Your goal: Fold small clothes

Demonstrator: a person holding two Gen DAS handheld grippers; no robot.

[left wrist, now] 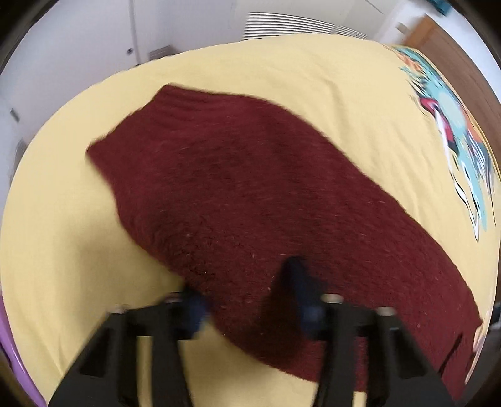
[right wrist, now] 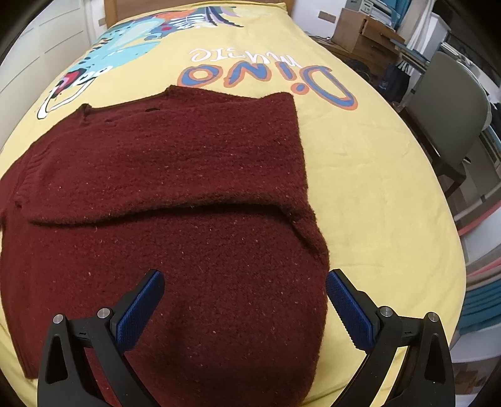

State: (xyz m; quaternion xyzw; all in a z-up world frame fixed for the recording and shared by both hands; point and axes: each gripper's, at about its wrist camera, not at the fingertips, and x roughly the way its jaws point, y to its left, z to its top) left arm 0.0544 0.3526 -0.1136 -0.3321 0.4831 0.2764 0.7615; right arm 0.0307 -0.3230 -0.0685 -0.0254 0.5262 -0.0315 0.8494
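A dark red knitted sweater (right wrist: pixel 175 194) lies flat on a yellow bed cover (right wrist: pixel 369 188), with its top part folded down over the body. My right gripper (right wrist: pixel 244 281) hovers open above the sweater's near right part, its blue pads (right wrist: pixel 347 310) wide apart with nothing between them. The left wrist view is blurred. There the sweater (left wrist: pixel 250 175) runs diagonally, and my left gripper (left wrist: pixel 247 297) is low over its near edge. The jaws stand part-way apart, with a hump of the knit between the fingers (left wrist: pixel 300 281).
The bed cover carries a dinosaur print and lettering (right wrist: pixel 266 75). A grey chair (right wrist: pixel 444 112), a wooden box (right wrist: pixel 366 34) and shelves stand to the right of the bed. White walls and a vent (left wrist: pixel 291 26) lie beyond it. A purple edge (left wrist: pixel 18 369) shows at lower left.
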